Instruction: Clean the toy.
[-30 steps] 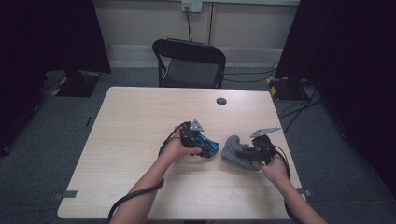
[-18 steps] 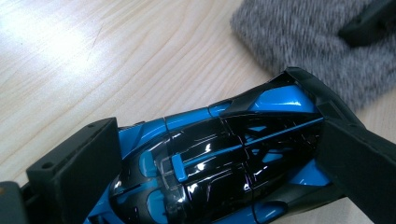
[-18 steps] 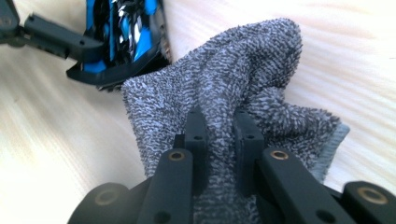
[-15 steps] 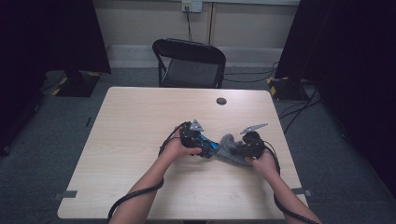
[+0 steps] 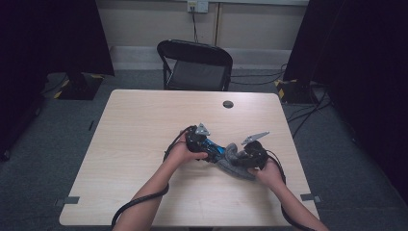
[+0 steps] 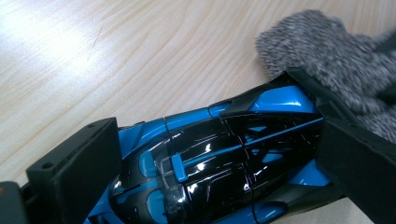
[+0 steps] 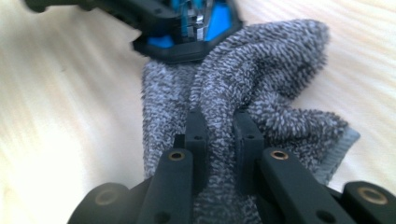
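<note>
Place: was a lab-like recording room.
Evidence: dark curtains [image 5: 57, 38], bare wooden table [image 5: 139, 130], folding chair [image 5: 195, 65], floor cables [image 5: 308, 103], grey carpet [image 5: 43, 159], wall socket [image 5: 197, 6].

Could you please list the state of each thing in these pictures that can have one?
toy car: blue and black, clamped between the left gripper's jaws, low over the table.
grey towel: bunched, pinched in a fold, touching the car's end.
left gripper: shut on the toy car.
right gripper: shut on the grey towel.
folding chair: unfolded, empty, behind the table.
</note>
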{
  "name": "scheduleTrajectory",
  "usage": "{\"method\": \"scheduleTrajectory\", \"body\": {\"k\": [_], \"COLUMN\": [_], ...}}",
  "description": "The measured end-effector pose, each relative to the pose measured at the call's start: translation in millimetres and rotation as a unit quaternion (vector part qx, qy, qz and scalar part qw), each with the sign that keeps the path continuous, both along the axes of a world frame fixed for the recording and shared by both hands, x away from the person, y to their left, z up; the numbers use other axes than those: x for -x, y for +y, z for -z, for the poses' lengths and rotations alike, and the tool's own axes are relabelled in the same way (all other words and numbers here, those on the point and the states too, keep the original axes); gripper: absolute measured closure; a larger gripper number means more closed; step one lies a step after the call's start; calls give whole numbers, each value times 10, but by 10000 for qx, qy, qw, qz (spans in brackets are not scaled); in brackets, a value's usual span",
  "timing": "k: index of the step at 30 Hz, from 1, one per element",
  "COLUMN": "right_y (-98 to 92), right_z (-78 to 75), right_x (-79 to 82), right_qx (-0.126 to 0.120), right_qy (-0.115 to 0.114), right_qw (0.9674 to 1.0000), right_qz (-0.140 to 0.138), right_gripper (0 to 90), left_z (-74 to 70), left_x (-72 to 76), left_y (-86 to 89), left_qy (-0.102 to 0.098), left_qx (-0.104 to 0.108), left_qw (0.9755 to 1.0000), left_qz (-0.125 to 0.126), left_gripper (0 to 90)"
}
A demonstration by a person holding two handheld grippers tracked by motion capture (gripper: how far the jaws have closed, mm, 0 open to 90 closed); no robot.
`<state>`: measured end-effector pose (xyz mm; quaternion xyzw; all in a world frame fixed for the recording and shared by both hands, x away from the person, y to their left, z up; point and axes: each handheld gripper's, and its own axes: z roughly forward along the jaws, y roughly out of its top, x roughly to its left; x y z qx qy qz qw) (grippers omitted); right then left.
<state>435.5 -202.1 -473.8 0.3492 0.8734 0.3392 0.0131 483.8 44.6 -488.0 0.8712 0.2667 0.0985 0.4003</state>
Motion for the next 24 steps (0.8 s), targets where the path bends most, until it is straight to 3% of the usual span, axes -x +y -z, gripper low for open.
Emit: {"method": "scheduleTrajectory", "body": {"k": [24], "right_y": [299], "right_z": [26], "right_x": [279], "right_qx": [-247], "right_qy": [162], "right_qw": [9976], "right_qz": [-629], "right_gripper": [794], "left_z": [3], "left_x": [6], "left_y": [1], "left_qy": [-19], "left_qx": [13], "left_qw": [10000], "left_qz": [-15], "left_gripper": [0]}}
